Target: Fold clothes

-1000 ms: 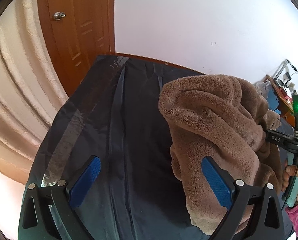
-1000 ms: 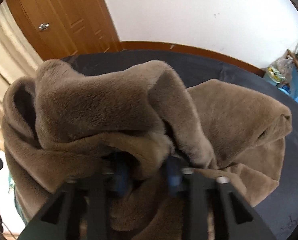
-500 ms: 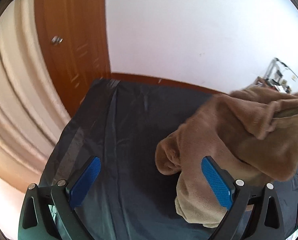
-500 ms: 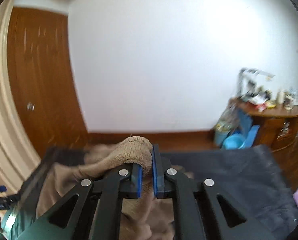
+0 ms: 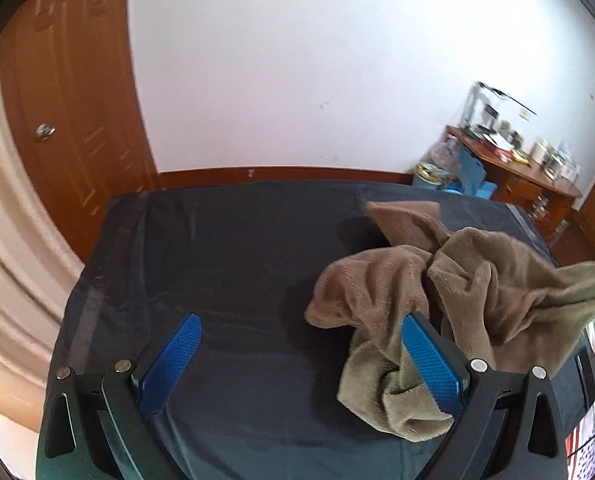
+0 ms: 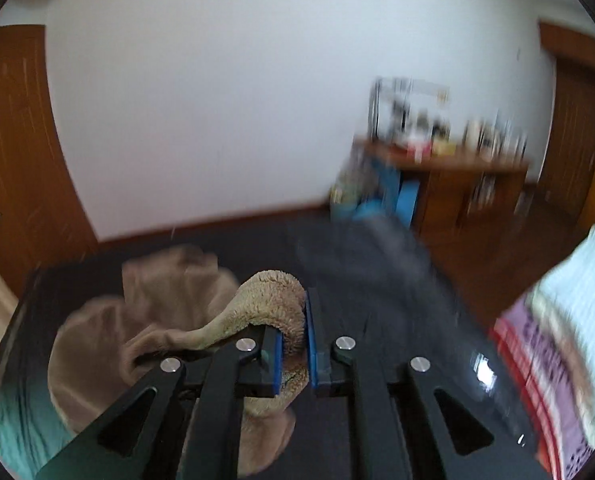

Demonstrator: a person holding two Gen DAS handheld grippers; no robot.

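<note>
The right hand-held gripper (image 6: 295, 344) pinched a fold of the fluffy brown fleece garment (image 5: 437, 312), which lay crumpled on the right part of the dark blue cloth-covered tabletop (image 5: 225, 264). The left hand-held gripper (image 5: 301, 364) gaped wide, holding nothing.

The right gripper (image 6: 295, 344) pinches a rolled edge of the brown fleece garment (image 6: 273, 292) between its blue pads (image 6: 278, 364). The rest of the garment lies crumpled on the dark table cover (image 6: 377, 280) to the left. A wooden cabinet (image 6: 457, 184) (blurred) stands against the white wall (image 6: 217, 100).
</note>
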